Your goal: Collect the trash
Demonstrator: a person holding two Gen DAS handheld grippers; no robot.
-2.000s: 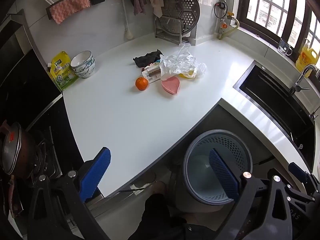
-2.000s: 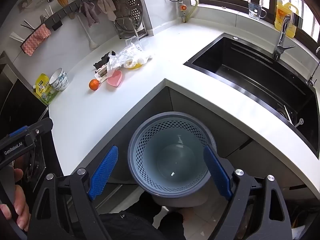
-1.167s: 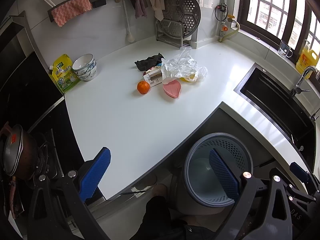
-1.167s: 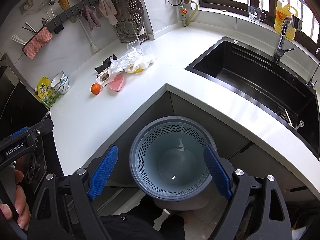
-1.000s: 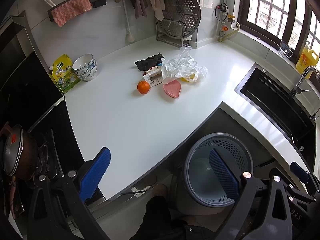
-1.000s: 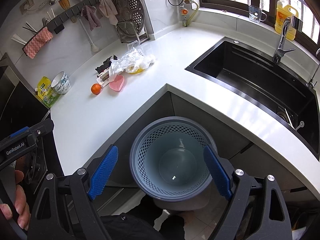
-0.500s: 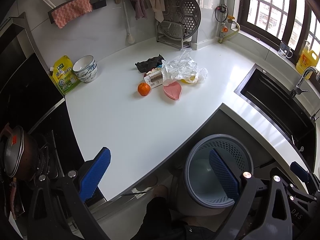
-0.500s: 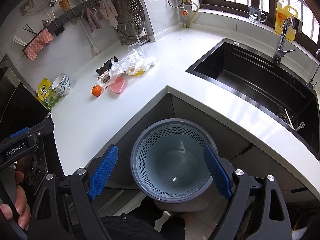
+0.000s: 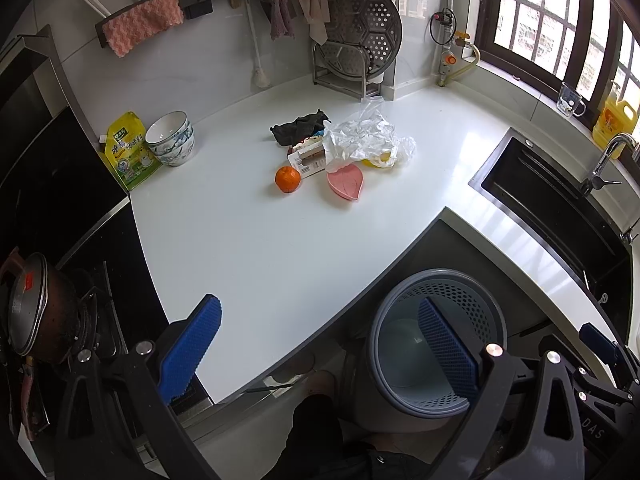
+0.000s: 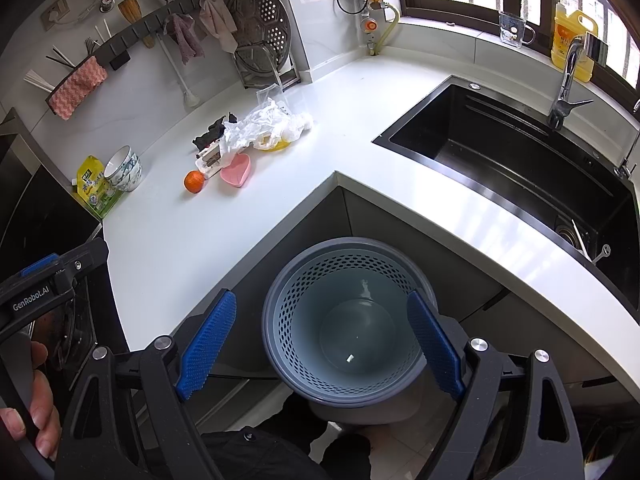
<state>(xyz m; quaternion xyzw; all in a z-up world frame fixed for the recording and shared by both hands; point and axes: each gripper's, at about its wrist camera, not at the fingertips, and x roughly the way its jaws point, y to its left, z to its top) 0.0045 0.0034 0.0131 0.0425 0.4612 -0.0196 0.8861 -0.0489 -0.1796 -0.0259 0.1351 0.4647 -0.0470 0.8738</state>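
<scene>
A heap of trash lies on the white counter (image 9: 256, 240): a crumpled clear plastic bag (image 9: 360, 142) (image 10: 262, 126), a black wrapper (image 9: 298, 130), a small printed carton (image 9: 306, 158), an orange (image 9: 287, 179) (image 10: 194, 181) and a pink heart-shaped dish (image 9: 346, 184) (image 10: 236, 173). A grey perforated bin (image 10: 346, 320) (image 9: 436, 340) stands on the floor below the counter's corner, almost empty. My left gripper (image 9: 320, 342) hangs open over the counter's front edge, far from the heap. Above the bin, my right gripper (image 10: 322, 330) is open, holding nothing.
A stack of bowls (image 9: 171, 142) and a yellow-green pouch (image 9: 128, 152) sit at the counter's left. A black sink (image 10: 520, 168) with a tap (image 10: 568, 80) lies to the right. A steamer rack (image 9: 352, 56) stands at the back wall. A pot (image 9: 40, 316) is on the stove.
Both views have shifted slightly, with the counter and bin sliding a little lower in frame. Both grippers stay open and nothing on the counter has moved.
</scene>
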